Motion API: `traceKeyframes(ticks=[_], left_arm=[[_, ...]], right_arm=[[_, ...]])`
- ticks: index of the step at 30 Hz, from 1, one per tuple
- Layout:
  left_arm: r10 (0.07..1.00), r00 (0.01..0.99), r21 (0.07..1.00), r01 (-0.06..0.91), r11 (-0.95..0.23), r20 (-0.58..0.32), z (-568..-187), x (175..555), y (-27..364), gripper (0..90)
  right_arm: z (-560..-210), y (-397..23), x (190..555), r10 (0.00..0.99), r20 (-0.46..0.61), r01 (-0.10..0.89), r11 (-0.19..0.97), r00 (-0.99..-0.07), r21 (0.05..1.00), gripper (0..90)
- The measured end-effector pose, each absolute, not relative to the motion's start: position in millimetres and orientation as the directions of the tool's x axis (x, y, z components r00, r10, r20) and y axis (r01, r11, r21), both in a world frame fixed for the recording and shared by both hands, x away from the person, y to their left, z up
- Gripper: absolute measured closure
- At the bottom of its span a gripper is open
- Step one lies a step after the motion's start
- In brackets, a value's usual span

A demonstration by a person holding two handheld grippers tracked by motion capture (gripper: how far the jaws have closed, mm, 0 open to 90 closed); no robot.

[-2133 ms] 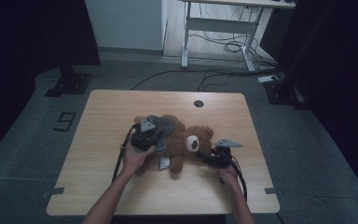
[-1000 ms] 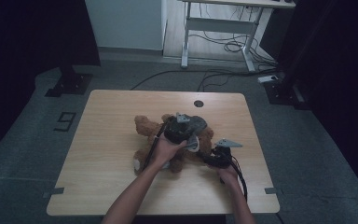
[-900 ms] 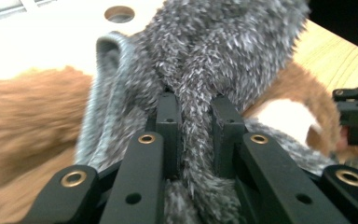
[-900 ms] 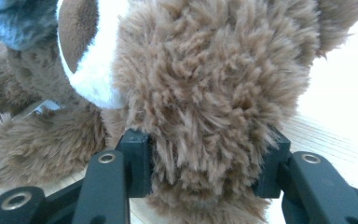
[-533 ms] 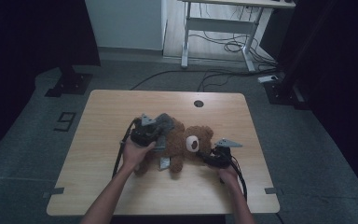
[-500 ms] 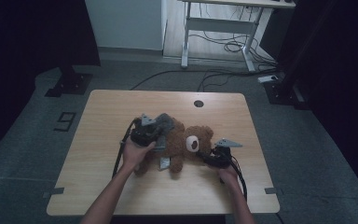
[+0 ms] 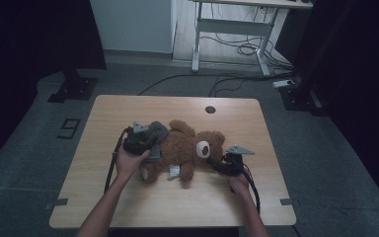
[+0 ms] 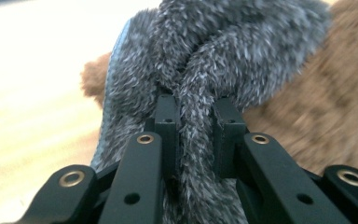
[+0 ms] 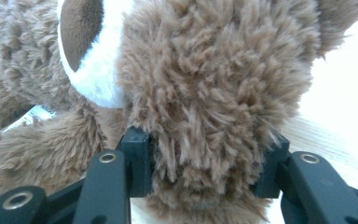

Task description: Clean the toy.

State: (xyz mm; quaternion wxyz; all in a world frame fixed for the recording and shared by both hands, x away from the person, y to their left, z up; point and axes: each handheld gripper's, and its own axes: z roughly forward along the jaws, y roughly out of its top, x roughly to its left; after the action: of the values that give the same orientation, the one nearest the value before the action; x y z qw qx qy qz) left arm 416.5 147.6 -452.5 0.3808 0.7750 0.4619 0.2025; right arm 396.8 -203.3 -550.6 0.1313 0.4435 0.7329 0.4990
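A brown teddy bear [image 7: 185,150] lies on its back in the middle of the wooden table [image 7: 128,108], head to the right. My left gripper [image 7: 150,137] is at the bear's left end, shut on a fold of grey fuzzy cloth [image 7: 157,132]. In the left gripper view the grey cloth [image 8: 214,56] is pinched between the jaws of my left gripper [image 8: 195,112], with the bear's brown fur [image 8: 326,93] behind. My right gripper [image 7: 216,160] is shut on the bear's head; in the right gripper view it [image 9: 205,158] squeezes the fur of the bear [image 9: 205,84] beside its white muzzle.
A round cable hole [image 7: 210,109] sits near the table's far edge. A white tag [image 7: 174,170] hangs from the bear's body. Behind the table stand a desk frame [image 7: 227,29] and floor cables; a "9" marker [image 7: 69,128] lies on the floor at left.
My left gripper has carried the grey cloth from over the bear's head leftward to the bear's lower body. The right gripper has stayed on the head.
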Motion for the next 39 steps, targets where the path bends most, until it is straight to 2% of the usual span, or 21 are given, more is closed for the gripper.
traceKeyframes(ticks=[4,7,9,11,14,16,20,24,32,35,36,39], left_arm=[[0.848,0.53,0.803,0.508,-0.312,-0.006,-425.2,425.5,121.4,75.5],[0.839,0.544,0.8,0.503,-0.327,0.001,-420.4,433.8,106.4,75.4],[0.835,0.551,0.786,0.518,-0.338,-0.004,-423.5,443.6,93.0,75.3],[0.834,0.55,0.75,0.57,-0.337,-0.043,-442.8,455.7,81.4,75.2],[0.833,0.553,0.755,0.555,-0.349,-0.022,-459.3,453.9,79.8,75.8],[0.828,0.559,0.76,0.553,-0.341,-0.035,-462.3,450.3,83.3,76.2],[0.812,0.583,0.763,0.54,-0.356,-0.033,-464.5,438.1,88.4,76.9],[0.806,0.592,0.782,0.515,-0.35,-0.029,-468.2,423.1,92.4,77.1],[0.79,0.612,0.813,0.465,-0.351,-0.008,-473.6,389.9,95.8,77.4],[0.789,0.615,0.82,0.456,-0.345,-0.009,-476.0,383.1,97.7,77.4],[0.789,0.614,0.828,0.449,-0.336,-0.013,-478.9,377.9,100.0,77.4],[0.786,0.618,0.833,0.448,-0.324,-0.027,-480.8,374.5,102.2,77.5]], right_arm=[[-550.5,-201.9,398.7,0.79,0.237,0.513,0.112,-0.566,0.851,51.3],[-550.6,-202.7,398.4,0.788,0.235,0.511,0.115,-0.569,0.852,51.2],[-550.7,-202.6,397.9,0.788,0.235,0.51,0.114,-0.569,0.852,51.0],[-550.6,-203.3,397.0,0.787,0.231,0.508,0.119,-0.572,0.853,50.5],[-550.6,-203.4,396.8,0.784,0.231,0.509,0.123,-0.576,0.852,48.8],[-550.3,-203.8,396.5,0.783,0.227,0.508,0.129,-0.58,0.852,44.8],[-547.2,-206.2,391.1,0.774,0.197,0.491,0.165,-0.602,0.856,30.5],[-541.2,-215.7,386.1,0.757,0.238,0.503,0.135,-0.608,0.854,20.2],[-508.4,-217.8,384.4,0.753,0.253,0.456,0.07,-0.607,0.887,11.8],[-504.7,-211.9,389.8,0.747,0.259,0.465,0.074,-0.612,0.882,9.3],[-502.3,-204.4,395.5,0.741,0.256,0.469,0.089,-0.621,0.879,5.3],[-501.5,-199.7,401.8,0.733,0.28,0.485,0.078,-0.62,0.871,4.1]])
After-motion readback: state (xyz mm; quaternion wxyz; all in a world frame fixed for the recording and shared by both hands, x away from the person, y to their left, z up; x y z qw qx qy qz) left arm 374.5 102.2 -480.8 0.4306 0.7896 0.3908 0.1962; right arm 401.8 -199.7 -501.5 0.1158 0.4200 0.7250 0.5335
